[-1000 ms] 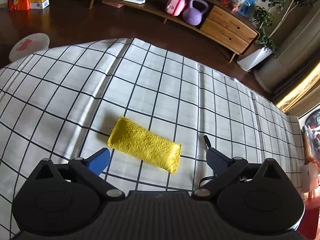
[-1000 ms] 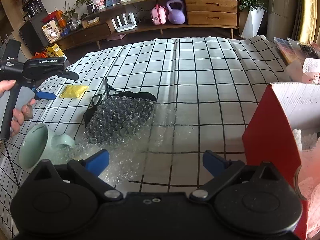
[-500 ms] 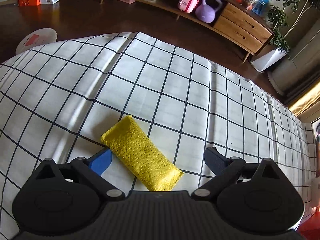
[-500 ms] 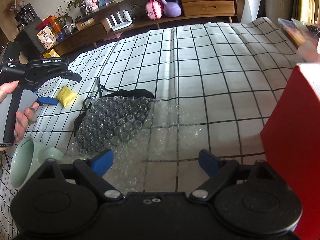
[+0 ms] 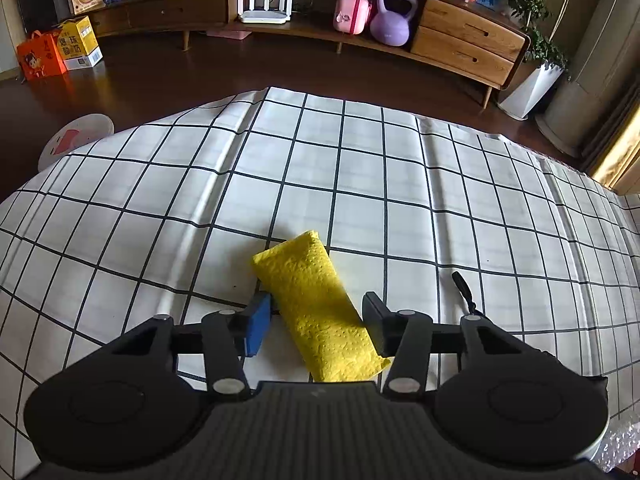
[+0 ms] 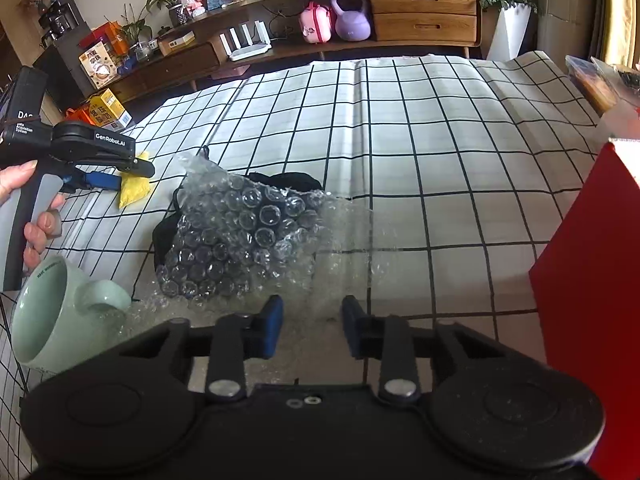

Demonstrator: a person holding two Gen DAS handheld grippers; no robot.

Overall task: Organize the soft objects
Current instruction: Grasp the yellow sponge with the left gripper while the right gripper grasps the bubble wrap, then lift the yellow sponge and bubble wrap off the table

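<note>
Yellow sponge [image 5: 316, 308] lay between closing left gripper [image 5: 316, 320] jaws, long axis pointing away; pads not yet pressing.

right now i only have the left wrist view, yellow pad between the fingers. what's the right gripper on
Observer: The right gripper is over a sheet of bubble wrap, jaws closing with the wrap's near edge between them.
Operator: anything under that wrap
Observer: A black fabric item sticks out from beneath its far side.
Operator: any hard stuff near it
Observer: A pale green mug lies on its side to the left of the wrap, and a red box stands on the right.
Operator: how does my left gripper look from there
Observer: The left gripper reaches the yellow pad; a hand holds its handle.
</note>
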